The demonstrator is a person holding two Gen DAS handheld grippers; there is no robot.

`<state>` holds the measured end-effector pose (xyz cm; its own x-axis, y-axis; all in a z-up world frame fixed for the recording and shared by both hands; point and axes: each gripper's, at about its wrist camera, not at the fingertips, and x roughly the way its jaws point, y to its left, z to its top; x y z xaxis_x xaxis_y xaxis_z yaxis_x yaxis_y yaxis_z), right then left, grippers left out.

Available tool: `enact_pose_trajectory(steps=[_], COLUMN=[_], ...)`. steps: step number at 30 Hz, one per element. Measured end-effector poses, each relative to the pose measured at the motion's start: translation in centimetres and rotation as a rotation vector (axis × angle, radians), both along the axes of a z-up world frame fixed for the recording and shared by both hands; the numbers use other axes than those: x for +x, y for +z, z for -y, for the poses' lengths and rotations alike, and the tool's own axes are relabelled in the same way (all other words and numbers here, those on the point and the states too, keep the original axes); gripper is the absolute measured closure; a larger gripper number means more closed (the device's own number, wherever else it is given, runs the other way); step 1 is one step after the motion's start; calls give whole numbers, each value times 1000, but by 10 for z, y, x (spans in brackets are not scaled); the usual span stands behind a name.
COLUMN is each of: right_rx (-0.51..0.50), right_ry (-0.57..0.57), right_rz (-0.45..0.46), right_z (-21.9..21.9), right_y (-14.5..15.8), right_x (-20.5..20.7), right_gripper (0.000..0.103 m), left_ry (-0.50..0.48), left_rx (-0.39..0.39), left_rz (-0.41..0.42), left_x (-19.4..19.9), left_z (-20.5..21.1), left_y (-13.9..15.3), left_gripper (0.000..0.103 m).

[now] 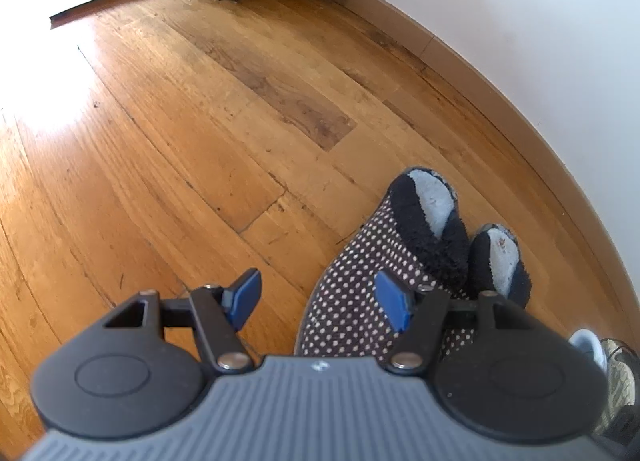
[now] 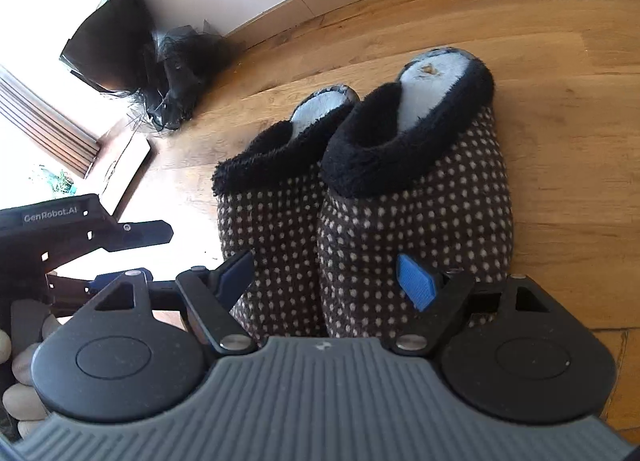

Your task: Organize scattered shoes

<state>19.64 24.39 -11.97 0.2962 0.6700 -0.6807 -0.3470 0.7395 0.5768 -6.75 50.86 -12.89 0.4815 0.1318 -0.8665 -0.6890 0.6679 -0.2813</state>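
Two polka-dot slippers [image 1: 372, 293] sit side by side on the wooden floor near the skirting board in the left wrist view, under the left gripper [image 1: 320, 301], its jaws apart and empty. Right wrist view: right gripper [image 2: 328, 281] also gapes, gripping nothing; best to nudge toes level and withdraw gently.

left gripper [image 1: 320, 301]: black arms, blue pads, silver screws, grey ridged body with round black discs.
right gripper [image 2: 326, 281]: same look.
Marking: white "GenRobot.AI" on the black part at 9 o'clock, right view.
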Motion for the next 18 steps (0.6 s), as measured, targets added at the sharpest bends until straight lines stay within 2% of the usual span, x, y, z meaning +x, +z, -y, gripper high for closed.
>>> enact_pose_trajectory(steps=[3, 8, 10, 15, 18], right_rx=[25, 37, 54, 24, 42], right_ry=[-24, -86, -54, 73, 62], right_rz=[23, -31, -51, 0, -21], right_z=[25, 51, 47, 26, 32], right_y=[11, -12, -25, -27, -24], right_x=[3, 29, 36, 31, 28], right_gripper=[21, 13, 0, 2, 4], left_ry=[13, 31, 32, 20, 9], left_rx=[-2, -4, -8, -11, -8], left_rz=[-2, -16, -16, -9, -1], left_x=[-4, -4, -2, 1, -1], left_z=[-5, -11, -12, -10, -9], left_y=[-2, -6, -6, -5, -4], left_gripper=[41, 41, 41, 41, 41])
